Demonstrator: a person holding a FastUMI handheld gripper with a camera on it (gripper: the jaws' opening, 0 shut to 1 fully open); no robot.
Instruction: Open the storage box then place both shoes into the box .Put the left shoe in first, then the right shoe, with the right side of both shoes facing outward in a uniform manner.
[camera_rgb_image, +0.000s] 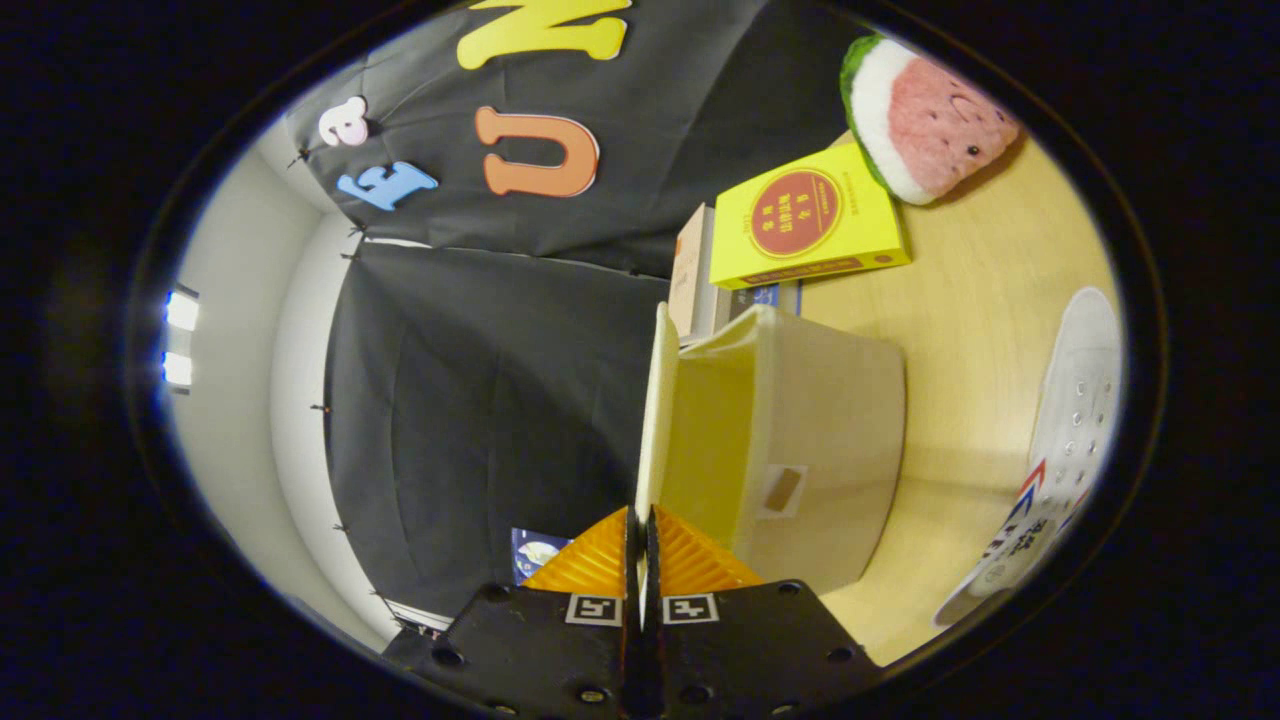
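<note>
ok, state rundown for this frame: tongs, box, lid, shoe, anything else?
tongs: shut on lid, both orange fingers pinch its edge
lid: swung up, seen edge-on
storage box: open, no shoe seen in the visible part of it
white shoe: on its side on the table, outside the box
yellow book: closed, atop a stack behind the box
watermelon plush: lying on the table

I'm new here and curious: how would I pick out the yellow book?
Start at the cream storage box, whose lid the gripper pinches. Just beyond it, the yellow book tops a small stack beside the watermelon plush. Its red round emblem sets it apart.
</note>
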